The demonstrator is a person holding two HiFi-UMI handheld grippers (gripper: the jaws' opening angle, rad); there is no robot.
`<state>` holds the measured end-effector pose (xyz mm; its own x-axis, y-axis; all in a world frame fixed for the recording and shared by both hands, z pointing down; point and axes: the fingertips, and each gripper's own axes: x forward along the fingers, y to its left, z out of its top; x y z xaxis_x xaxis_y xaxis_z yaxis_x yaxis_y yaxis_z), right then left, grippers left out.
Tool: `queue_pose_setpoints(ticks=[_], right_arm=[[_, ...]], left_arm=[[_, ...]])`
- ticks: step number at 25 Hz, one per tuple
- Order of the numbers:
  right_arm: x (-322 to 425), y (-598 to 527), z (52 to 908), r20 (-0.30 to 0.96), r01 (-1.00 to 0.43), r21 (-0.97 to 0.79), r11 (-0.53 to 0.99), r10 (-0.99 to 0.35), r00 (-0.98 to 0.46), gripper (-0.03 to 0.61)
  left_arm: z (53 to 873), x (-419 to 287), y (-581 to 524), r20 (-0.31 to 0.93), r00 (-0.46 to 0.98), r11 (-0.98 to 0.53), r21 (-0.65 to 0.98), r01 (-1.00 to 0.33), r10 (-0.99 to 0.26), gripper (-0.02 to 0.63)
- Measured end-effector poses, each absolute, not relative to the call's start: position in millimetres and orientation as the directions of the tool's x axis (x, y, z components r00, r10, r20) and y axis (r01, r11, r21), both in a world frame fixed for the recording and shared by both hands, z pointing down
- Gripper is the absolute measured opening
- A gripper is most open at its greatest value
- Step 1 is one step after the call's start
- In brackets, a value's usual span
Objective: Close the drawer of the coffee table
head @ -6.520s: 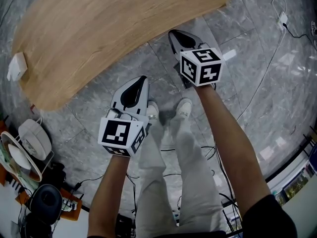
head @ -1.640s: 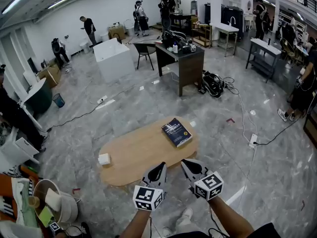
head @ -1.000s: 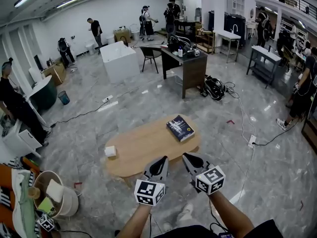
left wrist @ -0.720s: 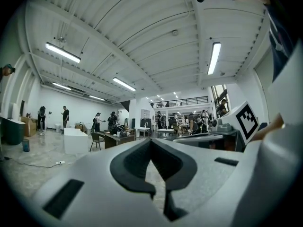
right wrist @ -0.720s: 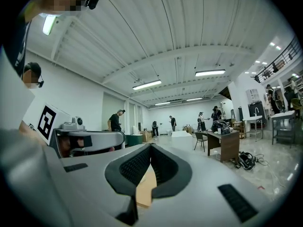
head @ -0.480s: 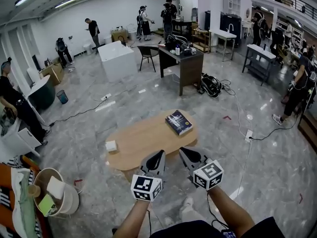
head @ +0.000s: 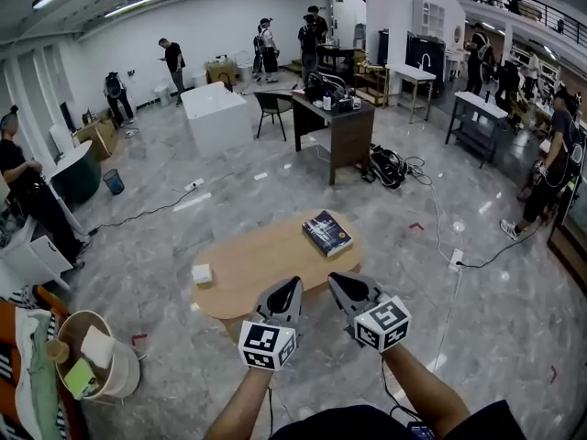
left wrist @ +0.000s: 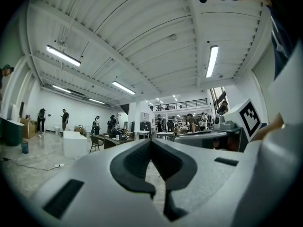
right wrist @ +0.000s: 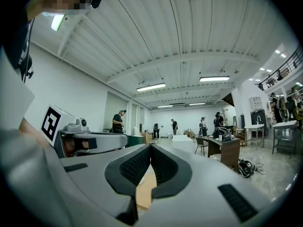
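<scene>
Wood, apparently, forms oval coffee table (head: pixel 261 262); left tool (head: pixel 291 284) and right tool (head: pixel 336 280) pressed together

A book (head: pixel 326 233) lies on the coffee table (head: pixel 266 266), right of a box (head: pixel 202 273).

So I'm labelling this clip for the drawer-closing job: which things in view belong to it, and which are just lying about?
Part of the job: coffee table; left gripper and right gripper, both shut and empty. The drawer itself cannot be made out.

Lying about: dark book and small white box on the tabletop; round bin on the floor; dark desk behind.
</scene>
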<state>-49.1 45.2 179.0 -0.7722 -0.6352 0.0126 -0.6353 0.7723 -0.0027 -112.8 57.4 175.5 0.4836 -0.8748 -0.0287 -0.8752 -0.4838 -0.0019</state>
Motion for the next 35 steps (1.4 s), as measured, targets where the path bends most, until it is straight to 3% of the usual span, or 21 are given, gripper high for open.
queue_pose_setpoints(ticks=[35], right_arm=[[7.4, 37.5, 159.2, -0.003, -0.602, 0.007, 0.799, -0.602, -0.799, 0.017]], left_arm=[[163.7, -58.2, 48.3, -0.048, 0.444, -0.445, 0.011, -0.895, -0.894, 0.0]])
